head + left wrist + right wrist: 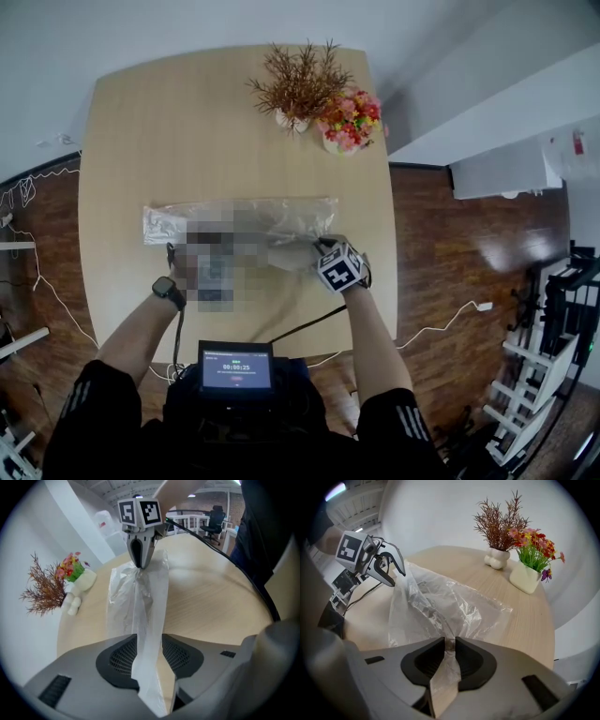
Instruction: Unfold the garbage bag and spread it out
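Observation:
A clear plastic garbage bag [272,217] lies crumpled and stretched left to right across the wooden table [141,141]. My right gripper [450,641] is shut on a bunched edge of the bag [440,606], with film pinched between its pads. It appears in the head view at the bag's right end [323,248]. My left gripper [147,638] stands open; a twisted strip of the bag [140,602] runs between its jaws with a gap beside it. From the right gripper view the left gripper [391,571] shows its fingers apart at the bag's far corner. A mosaic patch hides it in the head view.
A dried brown plant [298,86] in a white vase and a pot of colourful flowers [349,122] stand at the table's far edge. A black cable [300,328] crosses the near side. A small screen [235,367] sits at the person's chest. Wooden floor surrounds the table.

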Motion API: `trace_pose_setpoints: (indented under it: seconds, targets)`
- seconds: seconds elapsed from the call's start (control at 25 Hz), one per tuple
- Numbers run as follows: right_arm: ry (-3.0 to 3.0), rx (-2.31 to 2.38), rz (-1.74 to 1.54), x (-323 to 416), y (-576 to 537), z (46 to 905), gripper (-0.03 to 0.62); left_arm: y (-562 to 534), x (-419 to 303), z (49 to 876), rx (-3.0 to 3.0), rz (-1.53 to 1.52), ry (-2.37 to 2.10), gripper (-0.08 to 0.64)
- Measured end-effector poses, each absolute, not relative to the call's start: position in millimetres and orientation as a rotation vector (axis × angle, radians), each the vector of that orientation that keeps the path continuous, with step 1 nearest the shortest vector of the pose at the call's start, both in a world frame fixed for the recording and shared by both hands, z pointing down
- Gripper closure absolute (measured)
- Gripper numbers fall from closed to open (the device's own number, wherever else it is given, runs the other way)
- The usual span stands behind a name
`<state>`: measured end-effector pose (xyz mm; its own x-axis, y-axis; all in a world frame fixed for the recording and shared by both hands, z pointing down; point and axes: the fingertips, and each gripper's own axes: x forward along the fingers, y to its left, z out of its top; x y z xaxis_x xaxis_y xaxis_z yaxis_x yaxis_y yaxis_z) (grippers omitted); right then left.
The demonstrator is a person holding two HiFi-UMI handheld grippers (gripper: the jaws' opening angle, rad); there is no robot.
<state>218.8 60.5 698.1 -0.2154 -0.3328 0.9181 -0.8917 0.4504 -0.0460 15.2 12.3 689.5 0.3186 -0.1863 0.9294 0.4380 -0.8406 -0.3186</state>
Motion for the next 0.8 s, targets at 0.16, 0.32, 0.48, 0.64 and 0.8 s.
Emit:
trace_pose_setpoints:
  seconds: [0.16,0.32,0.48,0.64,0.8]
  targets:
    - [-1.765,1.047,0.741,219,60,694,0.492,1,-10,696,-2.014,-1.605,-0.221,0.385]
    - [-1.767,1.043,0.748,218,62,699,0.492,-7,-28,701,-1.988,-1.641,-0.223,0.385]
    - [-1.761,1.039,0.740,219,60,694,0.491,-10,-38,707,-1.987,-1.657,-0.224,0.387]
    - [-1.762,1.042,0.752,219,62,699,0.491,-10,-37,705,-1.997,-1.643,-0.209,0.391]
    - [-1.761,1.039,0.752,218,62,700,0.491,-12,-35,699,-2.010,-1.614,-0.176,0.427]
